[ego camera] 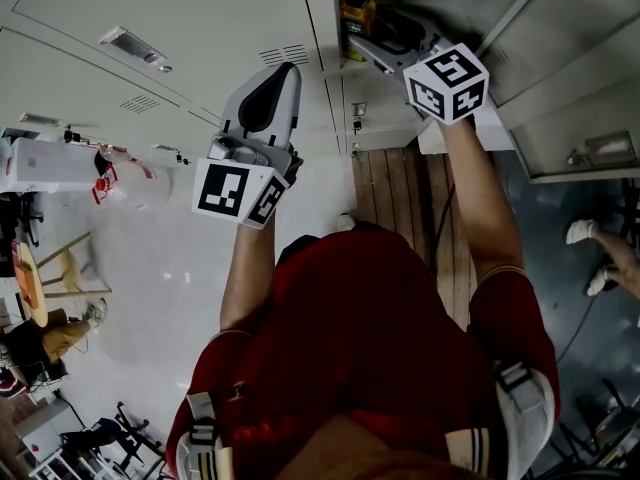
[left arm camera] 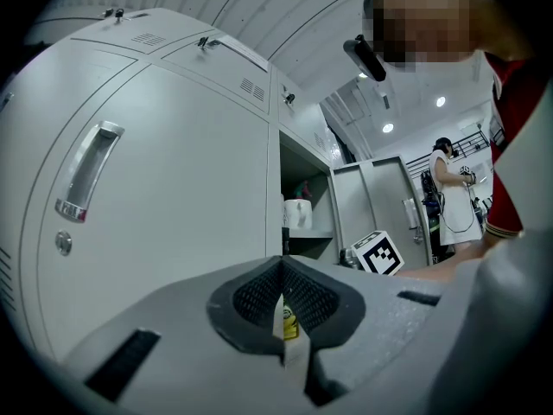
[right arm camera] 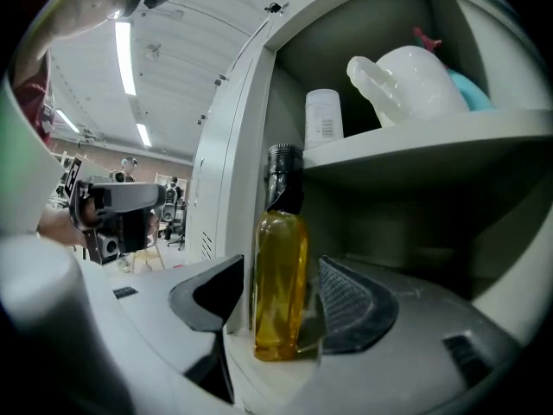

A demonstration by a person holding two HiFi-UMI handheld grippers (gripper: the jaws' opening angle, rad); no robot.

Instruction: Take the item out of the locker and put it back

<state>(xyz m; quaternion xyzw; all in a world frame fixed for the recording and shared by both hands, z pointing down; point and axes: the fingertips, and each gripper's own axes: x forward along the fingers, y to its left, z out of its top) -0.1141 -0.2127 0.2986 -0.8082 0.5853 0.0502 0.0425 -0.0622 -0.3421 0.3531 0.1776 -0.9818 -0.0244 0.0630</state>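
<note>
A clear bottle of yellow liquid [right arm camera: 279, 292] with a black cap stands upright on the floor of the open locker compartment, near its front edge. My right gripper [right arm camera: 281, 288] reaches into that compartment with its jaws open on either side of the bottle; a little space shows on both sides and the pads do not press it. In the head view the right gripper [ego camera: 372, 50] points into the locker by the bottle [ego camera: 357, 16]. My left gripper [ego camera: 283, 71] hangs in front of the closed locker doors, apart from the bottle. Its jaws [left arm camera: 281, 275] are shut, and only a thin seam shows between them.
Above the bottle a shelf [right arm camera: 415, 145] carries a white container [right arm camera: 323, 119], a white jug-like thing [right arm camera: 406, 85] and something teal [right arm camera: 473, 92]. The locker's door [ego camera: 590, 78] stands open to the right. Closed doors [left arm camera: 173, 214] lie left. A person [left arm camera: 454, 188] stands far off.
</note>
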